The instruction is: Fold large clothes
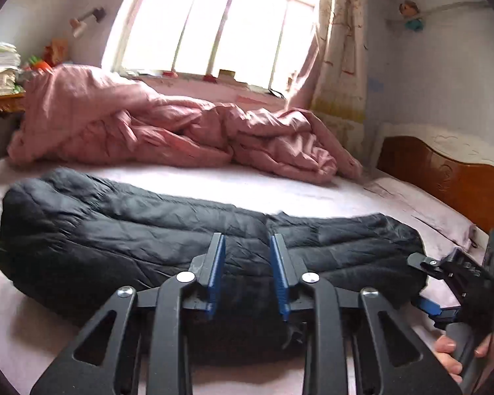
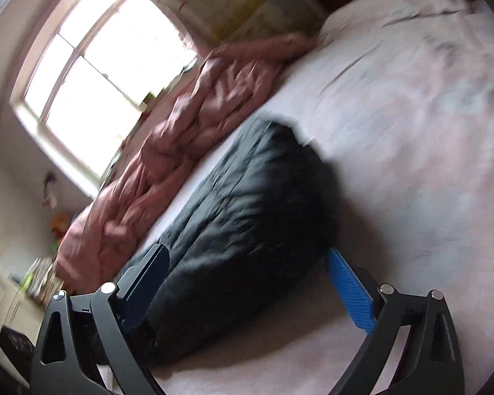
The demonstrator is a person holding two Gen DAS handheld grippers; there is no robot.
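Left wrist view: left hand-held gripper (image 1: 247, 240) jaws narrowly parted, nothing between them, poised over the black quilted padded coat (image 1: 131, 230), which lies folded lengthwise along the pink-sheeted bed (image 1: 214, 181).

Right wrist view, blurred: right hand-held gripper (image 2: 247, 260) jaws wide, empty, at the coat's end. Judged between folds; next move calls for gripping that end and folding crosswise.
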